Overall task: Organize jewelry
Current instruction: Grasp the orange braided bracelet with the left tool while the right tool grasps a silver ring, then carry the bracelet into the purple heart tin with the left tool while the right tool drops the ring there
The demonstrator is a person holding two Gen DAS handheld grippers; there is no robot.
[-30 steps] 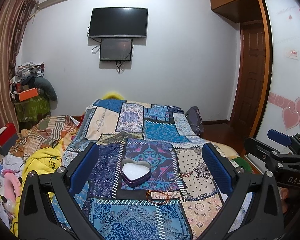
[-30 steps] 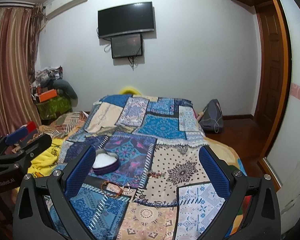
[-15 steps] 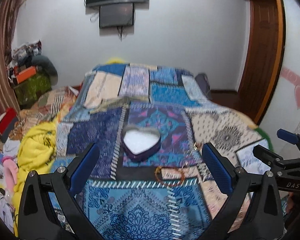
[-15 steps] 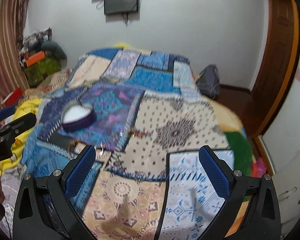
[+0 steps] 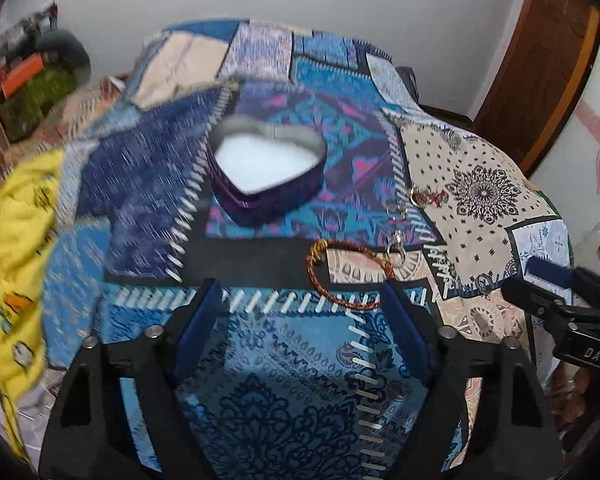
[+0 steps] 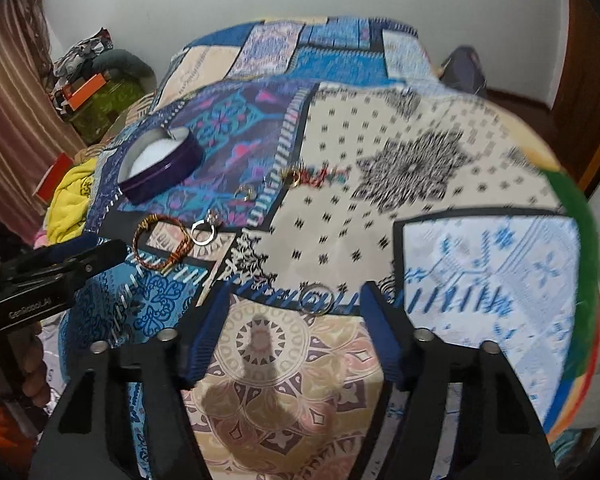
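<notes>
Purple heart tin with the white lining sits open on the quilt, upper middle of my left cam, nothing in it as far as I can tell. Jewelry is scattered lower right of it: a red-gold bangle, a silver ring touching its right side, a small gold ring further up, and some gold-and-red piece beyond that; too blurry to say what it is

Left gripper is spread wide, holding nothing. The bangle lies flat just ahead and a bit right of centre, its near edge running toward the right finger. So I'd guess left goes for the bangle, needs a nudge right first

Right gripper is also wide and empty. On the right cam a thin ring sits right between the fingertips, lying flat, near centre. That one's clearly the right hand's job. Flat thin ring on soft cloth though, could easily just get pushed into the fabric instead of pinched
</notes>
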